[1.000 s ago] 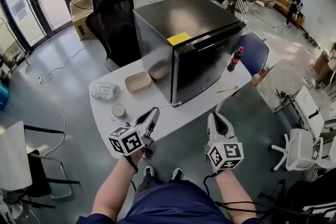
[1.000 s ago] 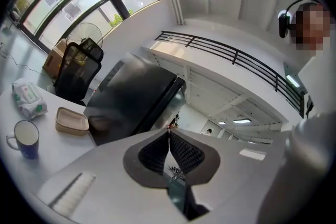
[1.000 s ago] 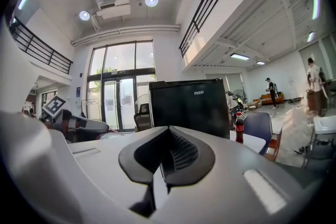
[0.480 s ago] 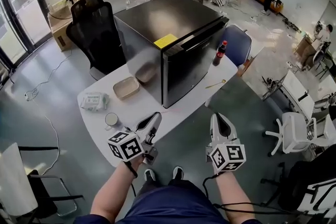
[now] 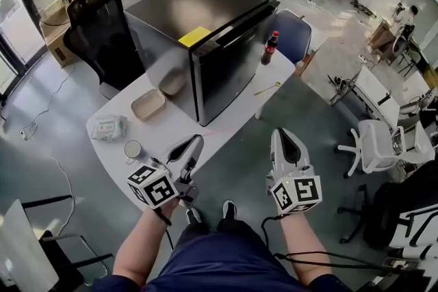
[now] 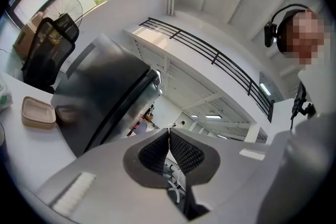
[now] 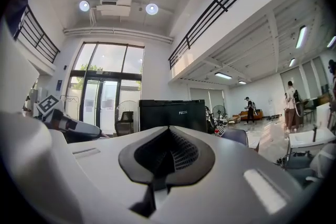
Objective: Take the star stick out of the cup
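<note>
A small white cup stands near the front edge of the white table, left of my left gripper. From above I cannot make out a stick inside it. A thin yellowish stick lies on the table's right end. Both grippers hang in front of the table, above the floor and my legs. In the left gripper view the left gripper is shut with nothing between its pads. My right gripper is shut and empty too, as the right gripper view shows.
A black fridge fills the middle of the table. Left of it lie a beige tray and a tissue pack. A cola bottle stands at the right end. Office chairs and people are around.
The head view has swung, so the table and fridge now sit further left and higher in it. Both grippers stay shut in front of me; the left one drifted slightly left.
</note>
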Available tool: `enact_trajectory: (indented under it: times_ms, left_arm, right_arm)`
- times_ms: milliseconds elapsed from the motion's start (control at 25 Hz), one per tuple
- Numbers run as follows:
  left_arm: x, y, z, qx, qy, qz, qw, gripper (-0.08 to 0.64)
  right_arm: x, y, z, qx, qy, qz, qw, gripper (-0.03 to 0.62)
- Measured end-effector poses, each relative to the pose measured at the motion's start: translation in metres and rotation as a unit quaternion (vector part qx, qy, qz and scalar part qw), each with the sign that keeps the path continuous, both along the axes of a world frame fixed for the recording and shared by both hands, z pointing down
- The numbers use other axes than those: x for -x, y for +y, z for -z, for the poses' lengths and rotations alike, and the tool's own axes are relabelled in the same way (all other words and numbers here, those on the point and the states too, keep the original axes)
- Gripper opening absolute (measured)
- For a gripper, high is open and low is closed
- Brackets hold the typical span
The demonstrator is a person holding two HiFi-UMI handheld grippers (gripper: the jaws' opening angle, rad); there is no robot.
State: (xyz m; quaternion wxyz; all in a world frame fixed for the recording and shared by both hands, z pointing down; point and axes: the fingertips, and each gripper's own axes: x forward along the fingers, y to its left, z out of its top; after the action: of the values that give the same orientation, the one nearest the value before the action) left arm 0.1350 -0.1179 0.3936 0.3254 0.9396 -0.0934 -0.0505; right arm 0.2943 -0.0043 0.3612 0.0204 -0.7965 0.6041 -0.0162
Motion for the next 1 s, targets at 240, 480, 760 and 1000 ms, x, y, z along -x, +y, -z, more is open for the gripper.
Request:
enact_trajectory:
  times_ms: [240, 480, 760, 1000]
  left_arm:
    - [-0.004, 0.005, 0.002, 0.006, -0.007, -0.012, 0.9999, 0.009]
    - [-0.006, 0.004, -0.001, 0.020, -0.008, -0.017, 0.9996, 0.009]
    - [-0.009, -0.001, -0.005, 0.020, 0.000, -0.022, 0.9996, 0.009]
    - [-0.009, -0.002, -0.006, 0.028, -0.005, -0.021, 0.9994, 0.009]
  right_arm:
    - [-0.002, 0.000, -0.001, 0.000, 0.002, -0.007, 1.000, 0.006]
    - [-0.006, -0.001, -0.004, 0.005, -0.001, -0.019, 1.000, 0.006]
    - [-0.008, -0.005, -0.004, 0.004, 0.005, -0.023, 1.000, 0.006]
    - [-0.007, -0.010, -0.002, 0.001, 0.002, -0.022, 1.000, 0.006]
